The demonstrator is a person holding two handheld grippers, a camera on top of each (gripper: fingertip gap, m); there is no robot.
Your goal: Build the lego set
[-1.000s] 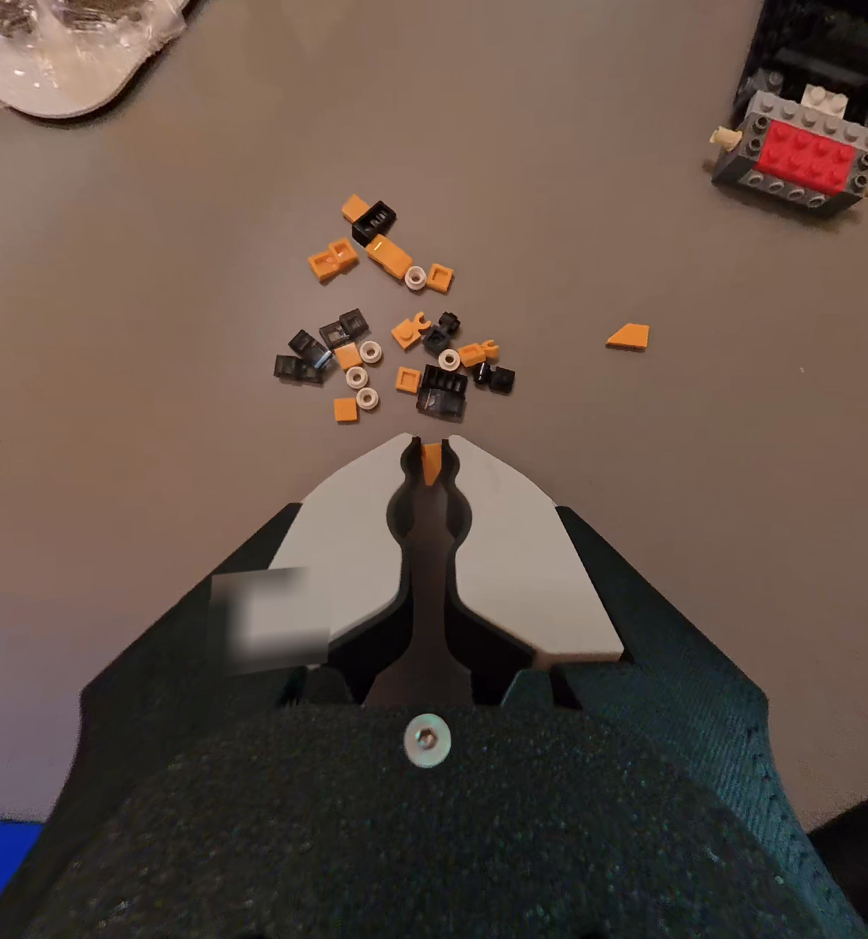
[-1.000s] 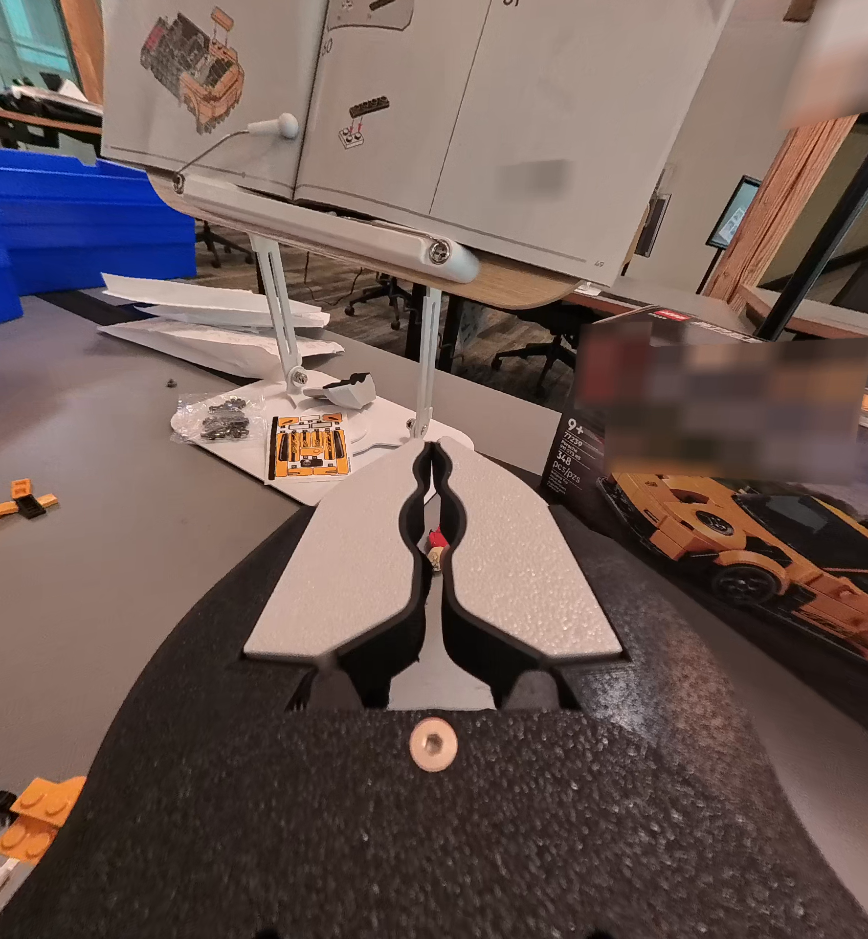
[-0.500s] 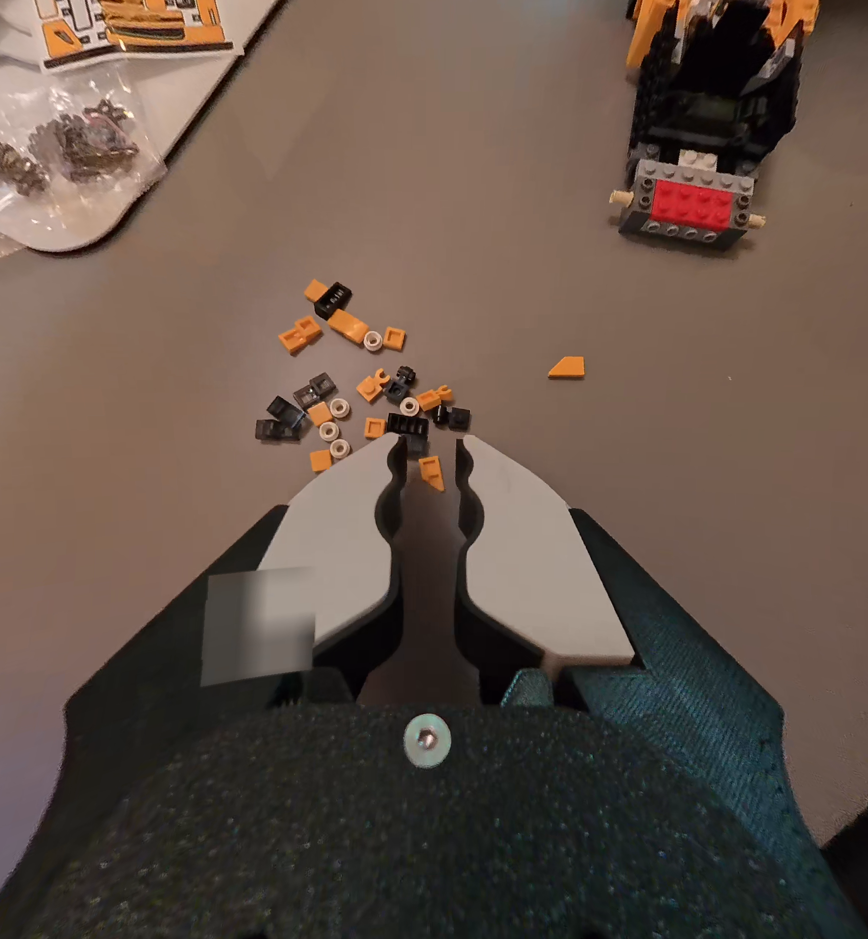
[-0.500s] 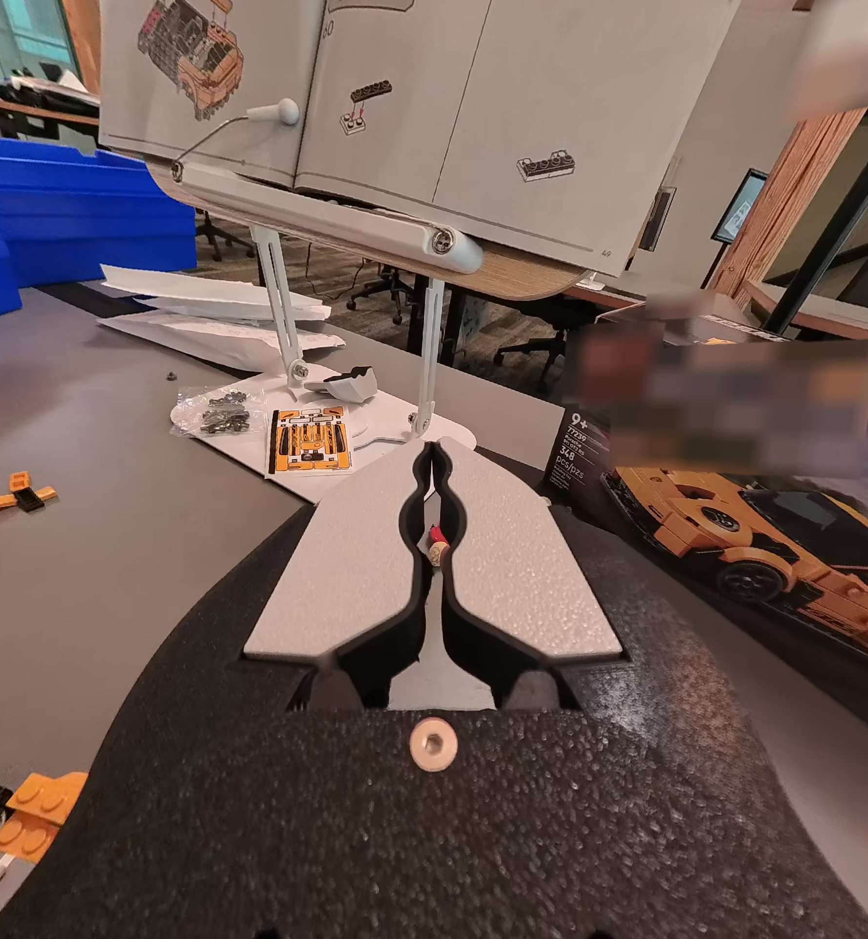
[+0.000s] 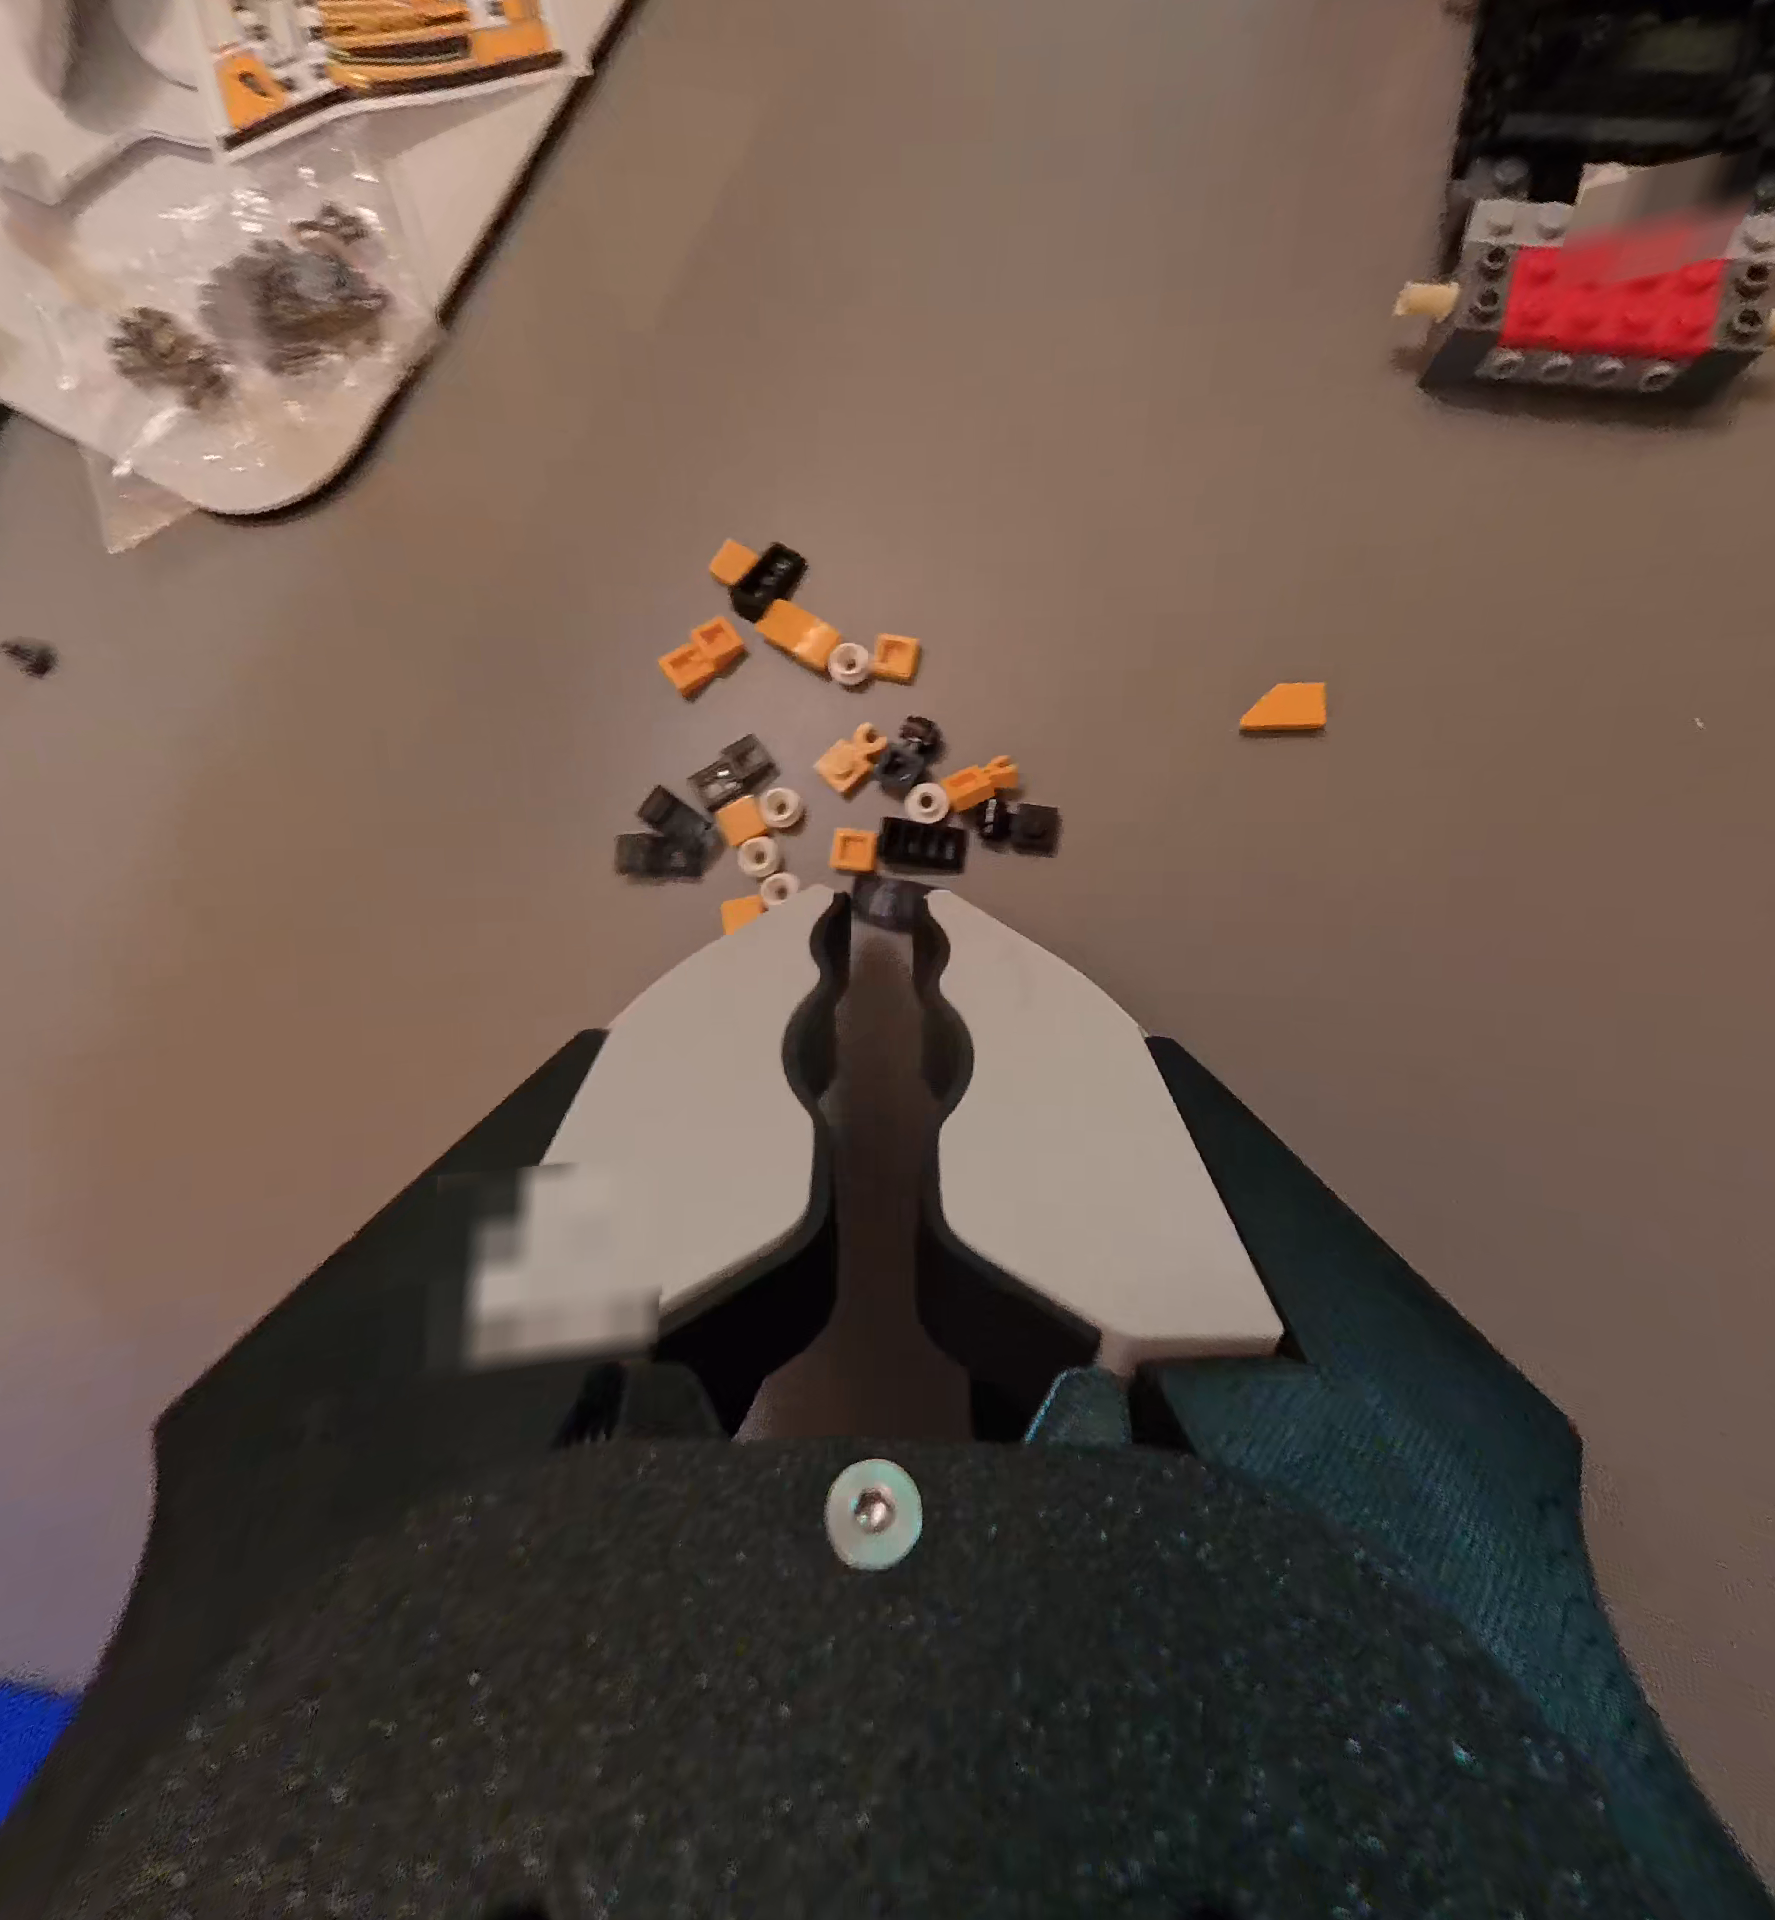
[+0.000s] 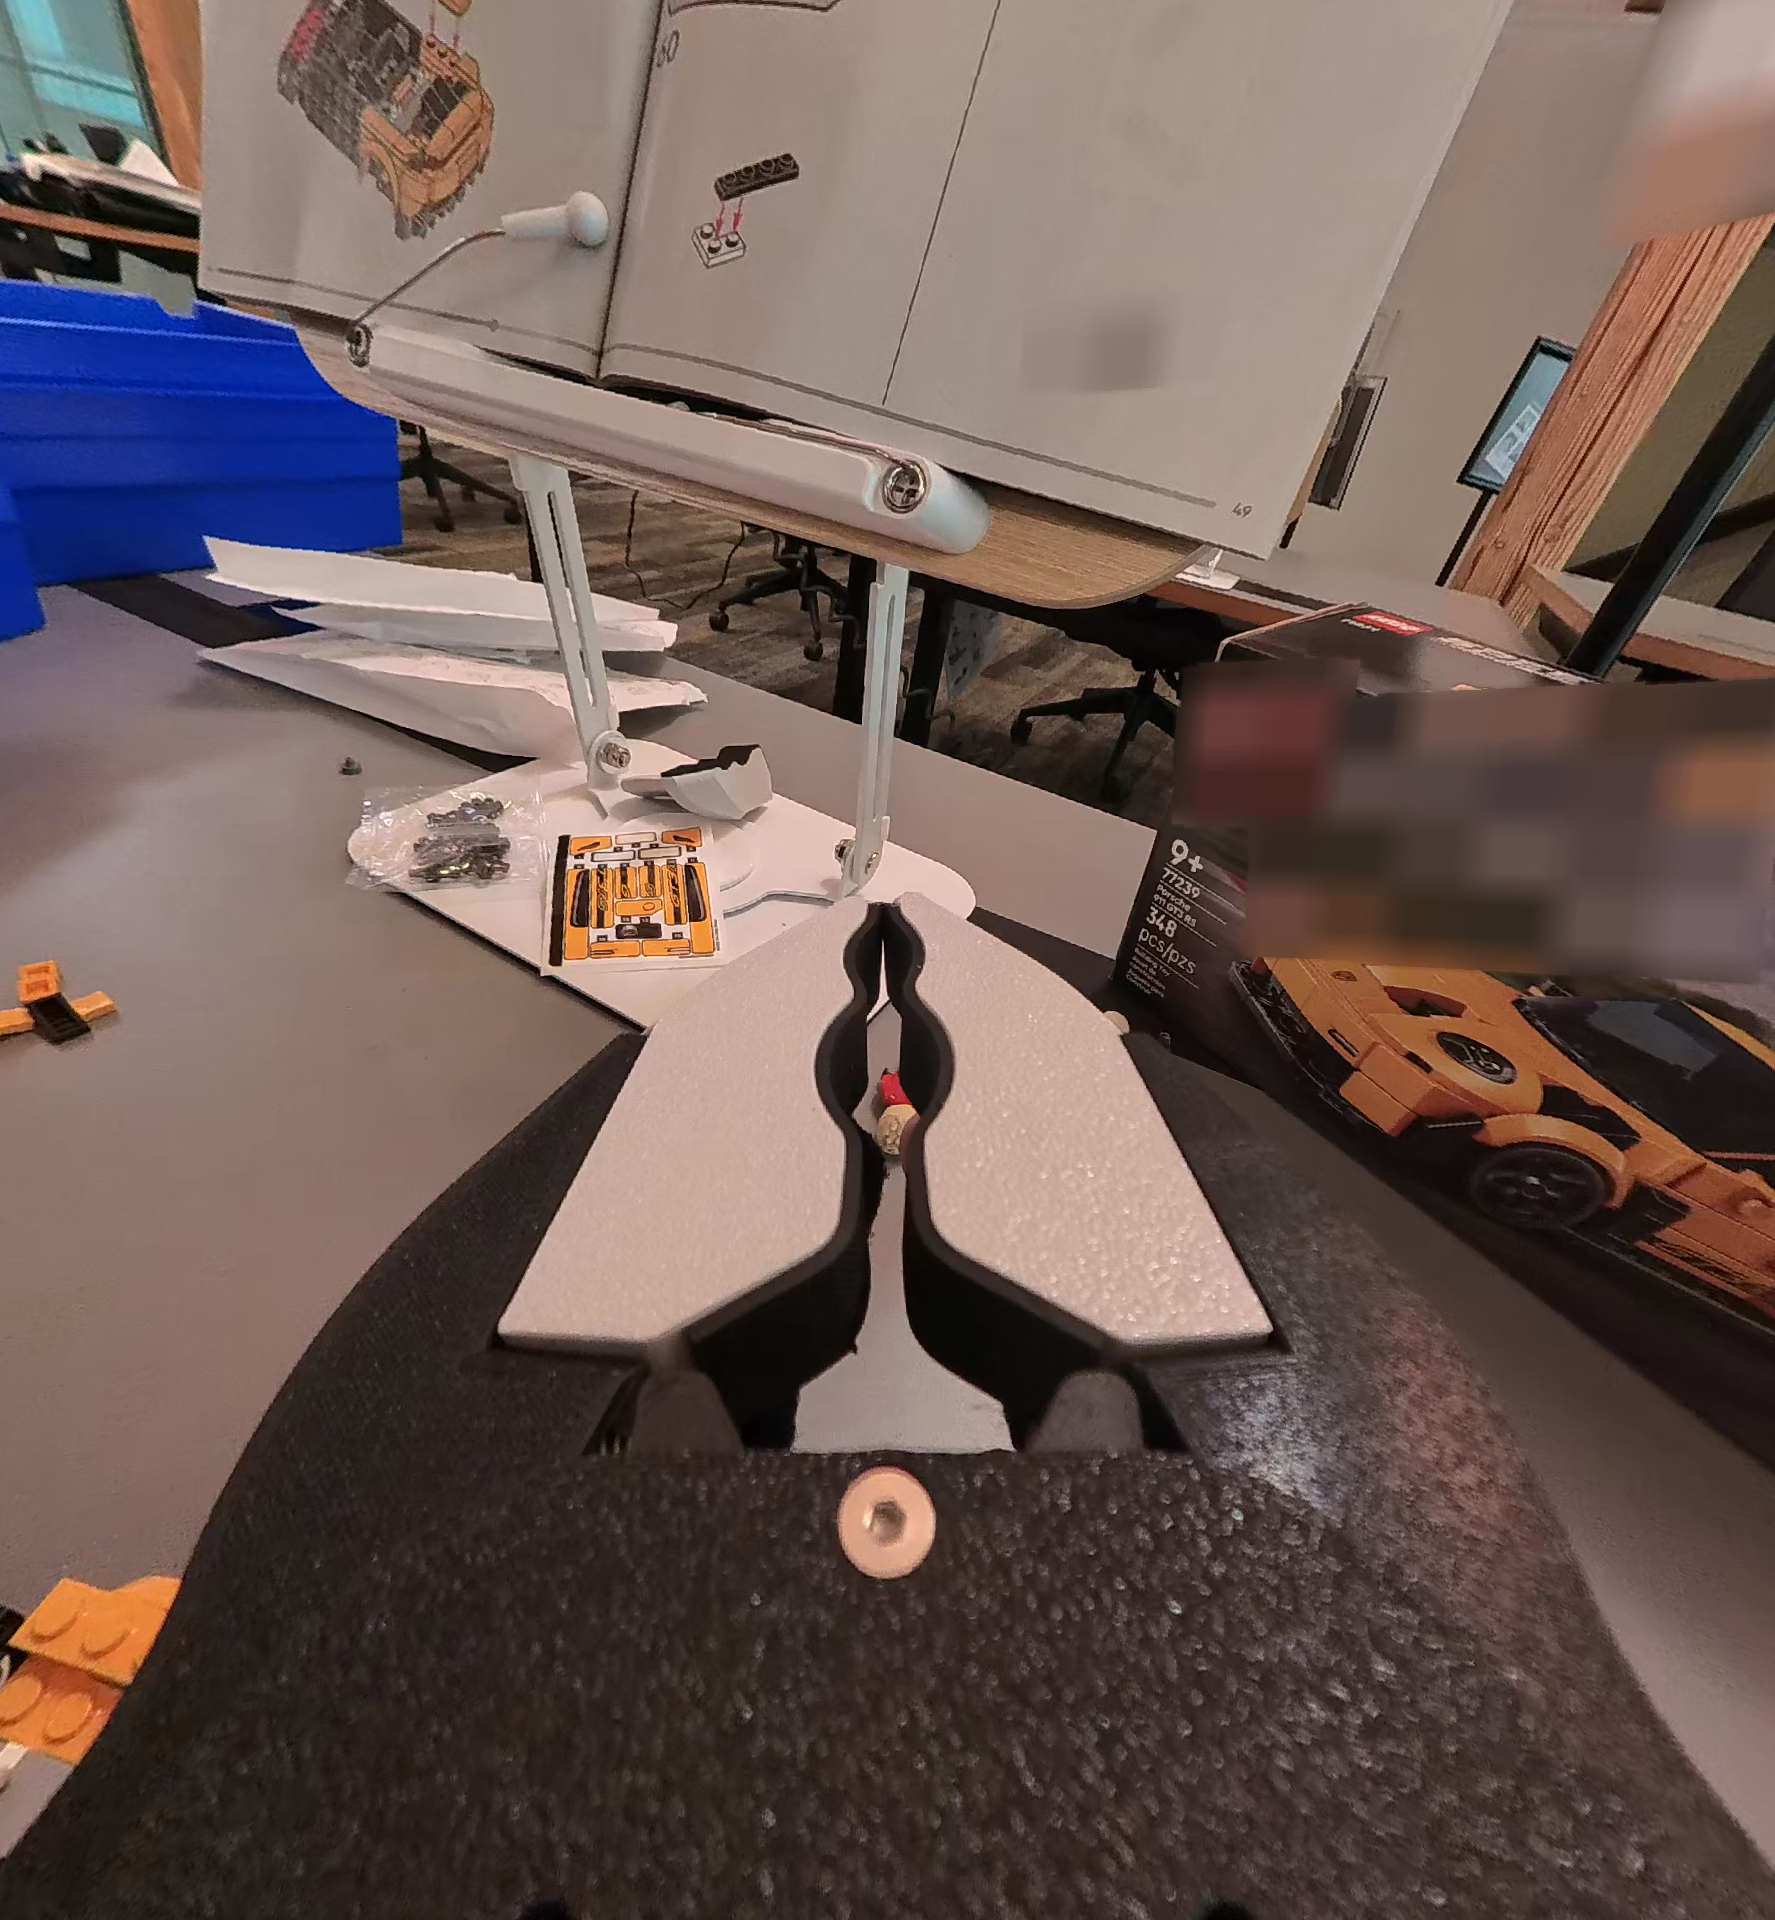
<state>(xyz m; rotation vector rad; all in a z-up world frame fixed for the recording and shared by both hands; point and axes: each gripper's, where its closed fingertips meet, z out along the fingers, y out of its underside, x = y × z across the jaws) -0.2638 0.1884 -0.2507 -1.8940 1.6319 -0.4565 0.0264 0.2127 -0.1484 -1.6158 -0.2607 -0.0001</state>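
In the left wrist view, my left gripper (image 5: 883, 906) is low over the grey table at the near edge of a pile of small orange, black and white lego pieces (image 5: 810, 769). Its jaws stand a little apart, pinched on a small dark piece (image 5: 888, 894) at the tips. The partly built car (image 5: 1610, 312), with its red plate in a grey frame, sits at the far right. My right gripper (image 6: 883, 914) is shut, with a small red and tan piece (image 6: 891, 1103) caught between its fingers. It is held above the table and faces the instruction booklet (image 6: 862, 208) on its stand.
One orange wedge (image 5: 1286, 709) lies alone right of the pile. A bag of dark parts (image 5: 239, 312) and a sticker sheet (image 6: 634, 899) lie on the stand's white base. The set's box (image 6: 1485, 1039) is at the right and blue bins (image 6: 135, 436) at the far left. Orange plates of the build (image 6: 52, 1683) show at bottom left. My right fingertips sit around 30 cm from my left ones. The build (image 6: 52, 1683) is closer to my right gripper, around 15 cm from its tips; the left tips are 20 cm off.
My left gripper let go of a small orange wedge, opened, moved forward to the pile and closed on a dark piece. My right gripper stayed shut and barely shifted.
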